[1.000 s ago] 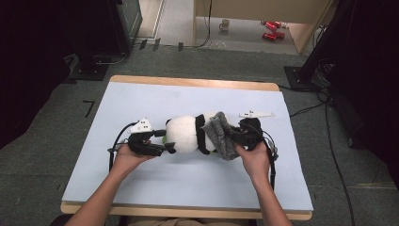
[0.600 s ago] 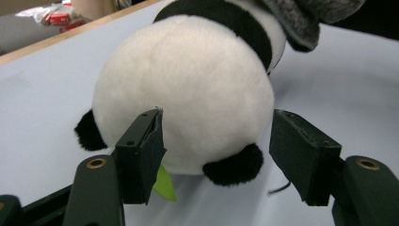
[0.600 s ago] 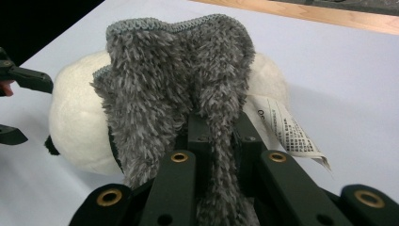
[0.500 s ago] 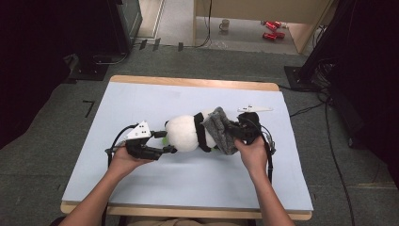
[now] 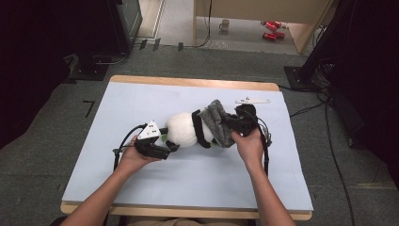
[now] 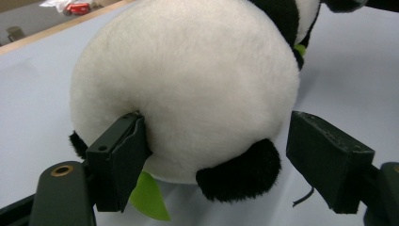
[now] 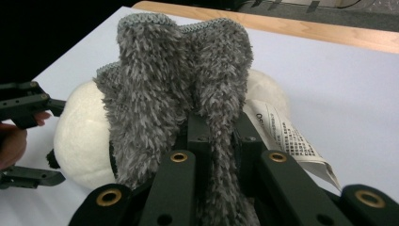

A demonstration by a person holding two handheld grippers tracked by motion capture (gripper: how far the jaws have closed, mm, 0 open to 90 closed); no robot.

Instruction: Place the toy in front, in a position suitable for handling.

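Note:
A panda plush point(image 5: 183, 129) lies on its side in the middle of the light blue table top point(image 5: 141, 99). A grey fuzzy cloth point(image 5: 215, 121) covers its right end. My right gripper point(image 5: 230, 123) is shut on that cloth point(image 7: 160, 84), which is bunched between the jaws of the gripper point(image 7: 221, 127). A white printed label point(image 7: 282, 136) sticks out from under the cloth. My left gripper point(image 6: 216, 127) straddles the plush's white rump point(image 6: 188, 84). Its jaws have just been opening: one pad still touches the fur and the other stands apart.
The table has a wooden rim point(image 5: 188, 82) at the far side. Beyond it on the floor stand a mug point(image 5: 225, 23) and red cans point(image 5: 269, 29). Black stands flank the table, and cables point(image 5: 329, 141) run along its right.
My right gripper has carried the grey cloth a little toward the far edge, over the plush. The left gripper's jaws have spread apart around the plush's rump.

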